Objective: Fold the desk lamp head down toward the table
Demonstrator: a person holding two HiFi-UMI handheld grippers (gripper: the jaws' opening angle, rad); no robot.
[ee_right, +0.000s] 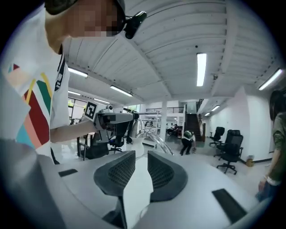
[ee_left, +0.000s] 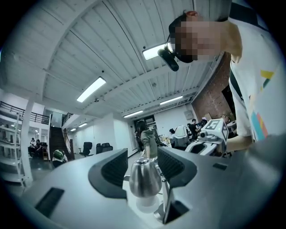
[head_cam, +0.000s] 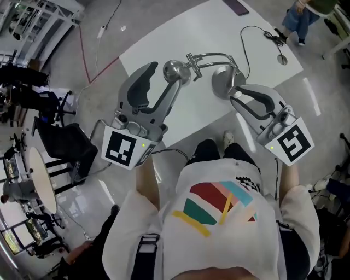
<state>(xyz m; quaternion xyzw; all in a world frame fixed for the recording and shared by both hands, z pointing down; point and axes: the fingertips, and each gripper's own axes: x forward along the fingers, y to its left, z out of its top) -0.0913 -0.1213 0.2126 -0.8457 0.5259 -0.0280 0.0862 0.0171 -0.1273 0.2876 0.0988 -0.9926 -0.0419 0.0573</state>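
Note:
A chrome desk lamp stands on the white table (head_cam: 180,38). Its bell-shaped head (head_cam: 176,70) is joined by bent chrome arms (head_cam: 210,57) to a domed base (head_cam: 224,81). My left gripper (head_cam: 163,74) is open wide, and the lamp head (ee_left: 144,176) sits low between its jaws, close to both pads. My right gripper (head_cam: 236,95) hovers beside the base with its jaws a narrow gap apart and nothing between them. In the right gripper view the gripper (ee_right: 141,156) faces the lamp arms (ee_right: 155,139), and the base is hidden.
The lamp's black cable (head_cam: 257,30) runs across the table to a switch (head_cam: 281,59). A dark flat item (head_cam: 236,6) lies at the far table edge. A black chair (head_cam: 65,142) stands on the left, and a person (head_cam: 303,16) stands beyond the table.

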